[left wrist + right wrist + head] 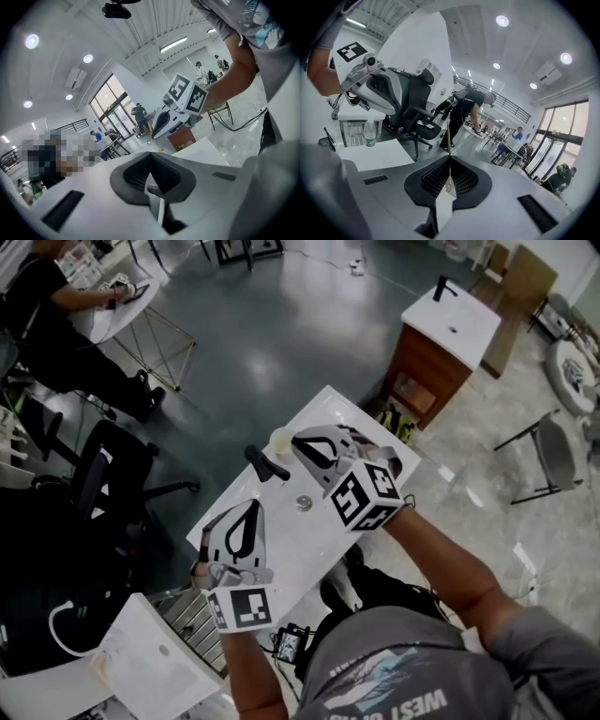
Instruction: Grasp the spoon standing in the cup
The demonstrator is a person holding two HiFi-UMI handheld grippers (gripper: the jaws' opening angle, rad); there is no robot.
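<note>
A small pale cup stands at the far side of the white sink top, beside a black faucet. I cannot make out a spoon in it. My right gripper hovers with its tips right next to the cup, jaws shut with nothing seen between them. My left gripper is held over the near left part of the top, also shut and empty. The cup shows in neither gripper view. In the left gripper view the right gripper appears ahead.
A round drain lies between the grippers. A black office chair stands to the left, a wooden vanity behind, a folding chair at right. A person sits at a round table far left. A water bottle stands on a low table.
</note>
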